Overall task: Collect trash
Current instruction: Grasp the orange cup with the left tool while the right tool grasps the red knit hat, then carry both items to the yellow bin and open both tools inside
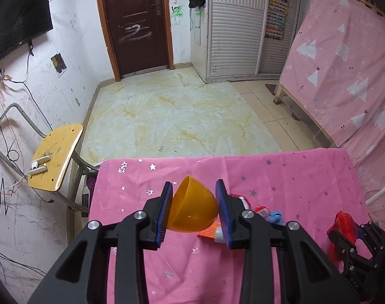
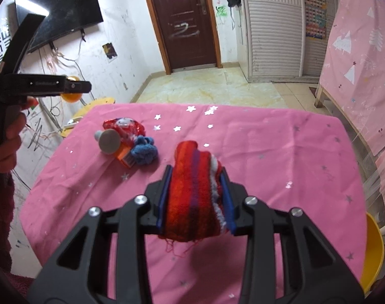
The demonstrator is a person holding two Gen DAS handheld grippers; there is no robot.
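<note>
My left gripper [image 1: 194, 185] is shut on an orange plastic half-shell [image 1: 195, 207], held above the pink star-print table [image 1: 281, 177]. From the right wrist view, that gripper [image 2: 75, 86] hangs at the far left, the shell [image 2: 72, 97] peeking out below it. My right gripper [image 2: 195, 171] is shut on a red striped knitted cloth [image 2: 190, 192], lifted just off the tablecloth. On the table lie a red wrapper [image 2: 124, 126], an orange tube with a grey cap [image 2: 110, 141] and a blue knitted piece [image 2: 144, 153], all touching.
A yellow chair [image 1: 56, 157] with a white plug strip stands left of the table. Another yellow seat [image 2: 375, 248] sits at the table's right edge. A bed with a pink sheet [image 1: 344, 76] lies to the right. A person's hand [image 2: 7, 136] grips the left handle. Tiled floor lies beyond.
</note>
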